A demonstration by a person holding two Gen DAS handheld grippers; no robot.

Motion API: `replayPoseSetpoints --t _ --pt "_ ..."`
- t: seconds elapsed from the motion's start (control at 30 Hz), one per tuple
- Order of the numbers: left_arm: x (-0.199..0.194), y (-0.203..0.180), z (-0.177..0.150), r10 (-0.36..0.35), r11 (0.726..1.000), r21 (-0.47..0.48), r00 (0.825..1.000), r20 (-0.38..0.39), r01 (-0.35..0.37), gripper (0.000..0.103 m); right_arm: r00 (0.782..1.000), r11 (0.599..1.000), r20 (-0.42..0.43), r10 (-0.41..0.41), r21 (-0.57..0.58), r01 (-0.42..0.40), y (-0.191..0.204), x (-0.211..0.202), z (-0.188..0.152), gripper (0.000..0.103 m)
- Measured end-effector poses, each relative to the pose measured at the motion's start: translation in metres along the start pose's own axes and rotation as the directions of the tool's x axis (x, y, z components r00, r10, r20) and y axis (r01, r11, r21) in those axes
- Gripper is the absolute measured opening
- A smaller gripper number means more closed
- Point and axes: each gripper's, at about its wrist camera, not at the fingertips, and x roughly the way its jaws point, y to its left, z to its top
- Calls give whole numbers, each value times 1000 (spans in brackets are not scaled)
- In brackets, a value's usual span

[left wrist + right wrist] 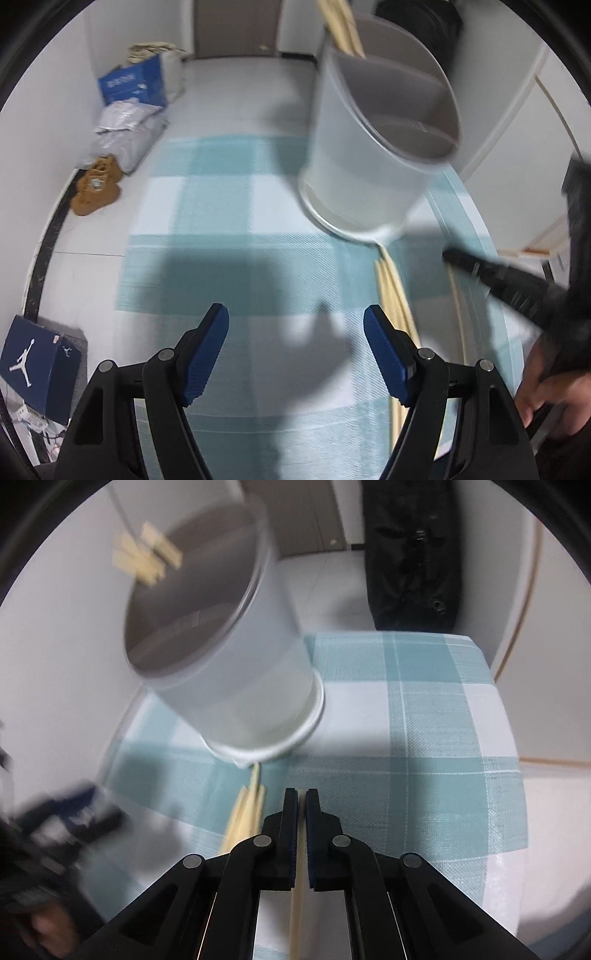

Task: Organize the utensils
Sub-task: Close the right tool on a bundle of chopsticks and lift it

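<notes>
A grey utensil holder (373, 147) with an inner divider stands on the teal checked tablecloth (229, 206); it also shows in the right wrist view (236, 672). Several wooden chopsticks (341, 26) stick out of it, and their tips show in the right wrist view (147, 559). More chopsticks (393, 295) lie on the cloth in front of the holder, as the right wrist view (245, 814) also shows. My left gripper (295, 314) is open and empty above the cloth. My right gripper (301, 794) is shut on one chopstick (297, 915), just right of the loose pile.
The right gripper's black body (517, 288) and a hand (554, 398) come in at the right of the left wrist view. Shoes (96, 184), boxes (133, 83) and bags lie on the floor left of the table. A black bag (410, 554) hangs behind the table.
</notes>
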Motion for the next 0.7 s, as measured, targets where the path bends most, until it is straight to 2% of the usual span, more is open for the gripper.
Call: replayPoseSetpoints --t 0.1,0.23,0.33,0.5,0.57,0.7 --pt "11 -13 -2 6 999 35 999 -46 -4 72 997 995 54 61 75 -65 -17 -17 4 3" --pt "21 -20 -5 -7 999 30 996 -93 10 72 979 967 129 156 184 -178 -44 -40 4 3" --pt "24 -23 -4 -5 1000 27 994 -105 8 72 966 945 167 195 232 -231 -48 -43 6 3" --pt "35 -28 -3 49 998 34 990 -133 -44 71 957 942 202 207 221 -251 -46 -50 8 3" --pt "34 -31 -2 66 997 47 990 -122 -60 72 955 945 209 210 207 -254 -45 -54 10 3" --pt "35 -33 -2 70 997 38 990 -121 -66 72 949 945 220 225 189 -268 -43 -58 11 3"
